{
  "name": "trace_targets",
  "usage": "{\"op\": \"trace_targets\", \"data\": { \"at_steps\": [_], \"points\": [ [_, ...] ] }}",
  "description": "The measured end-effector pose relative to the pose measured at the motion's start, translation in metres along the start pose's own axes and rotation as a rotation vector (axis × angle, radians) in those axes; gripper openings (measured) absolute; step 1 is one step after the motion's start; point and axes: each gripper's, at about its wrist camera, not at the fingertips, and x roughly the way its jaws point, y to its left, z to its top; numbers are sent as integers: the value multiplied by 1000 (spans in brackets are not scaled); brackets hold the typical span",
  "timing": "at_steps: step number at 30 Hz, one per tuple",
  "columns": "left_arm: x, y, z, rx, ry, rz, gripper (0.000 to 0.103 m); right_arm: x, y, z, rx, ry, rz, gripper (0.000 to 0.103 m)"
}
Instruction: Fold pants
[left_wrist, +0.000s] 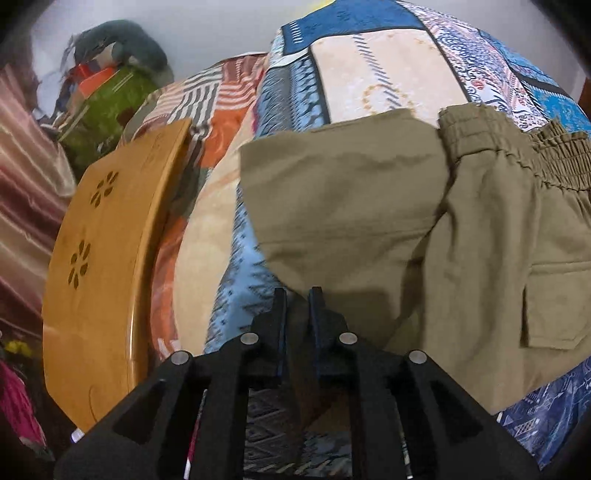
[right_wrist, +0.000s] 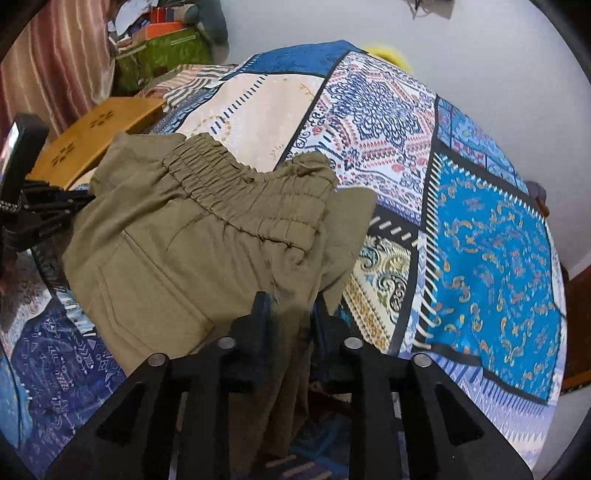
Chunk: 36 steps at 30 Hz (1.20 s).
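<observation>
Roughly midway: olive pants (right_wrist: 192, 236) lie bunched on the patchwork bed (right_wrist: 491, 258), waistband at 12 o'clock; left tool (left_wrist: 297, 295) and right tool (right_wrist: 291, 306) each pinch narrow on fabric, and final fold remains.

A home bedroom: a bed covered by a patchwork bedspread (right_wrist: 424, 155), a wooden lap table (left_wrist: 99, 266) beside it, pink curtains (right_wrist: 62, 62) and cluttered boxes (right_wrist: 166, 51) beyond the table.

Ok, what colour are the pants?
Olive-khaki, plain, no pattern. The pants show best in the right wrist view, gathered waistband included.
</observation>
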Motion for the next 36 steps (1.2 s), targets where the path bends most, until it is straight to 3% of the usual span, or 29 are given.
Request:
{"op": "trace_targets", "data": {
  "at_steps": [4,7,12,22,24,28,36],
  "points": [
    [-4,5,-7,11,6,20,15,-11,-11,-6,35,-13,-13,51],
    [-17,8,-11,26,-5,27,15,-22,-16,-8,58,-24,0,52],
    [-65,11,-18,-6,-57,-28,15,-71,-15,-12,51,-107,-41,52],
    [-238,0,-40,-21,-326,-161,15,-213,8,-26,61,-367,-17,52],
    [-281,-2,-51,-13,-385,-229,15,-242,20,-33,60,-421,-6,52],
    [-361,-6,-83,18,-515,-270,15,-287,42,-50,54,-517,24,52],
    [-470,-18,-168,17,-720,-316,16,-366,92,-105,36,-711,96,52]
  ]
}}
